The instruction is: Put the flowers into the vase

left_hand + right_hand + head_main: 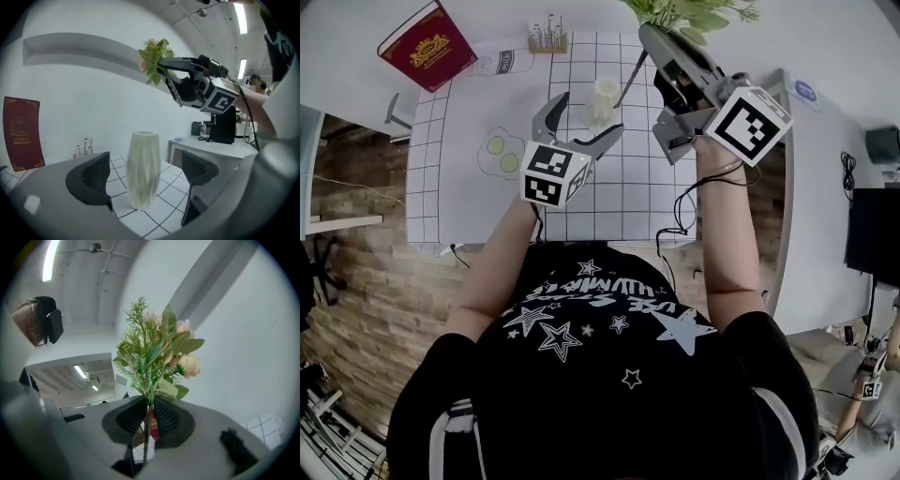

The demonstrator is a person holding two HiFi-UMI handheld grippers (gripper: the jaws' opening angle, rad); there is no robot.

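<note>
Peach-and-green flowers [157, 357], thin stem [146, 446] pinched in right claw [149, 418]; left claw [590, 114] agape before ribbed cream vase [143, 168].

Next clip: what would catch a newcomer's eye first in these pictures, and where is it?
The bunch of flowers stands out first, its stem clamped in the right gripper, held up above the table. Next comes the pale ribbed vase, upright on the gridded mat, between the wide-open jaws of the left gripper with gaps on both sides. A red book sits beyond the mat's far left corner.
</note>
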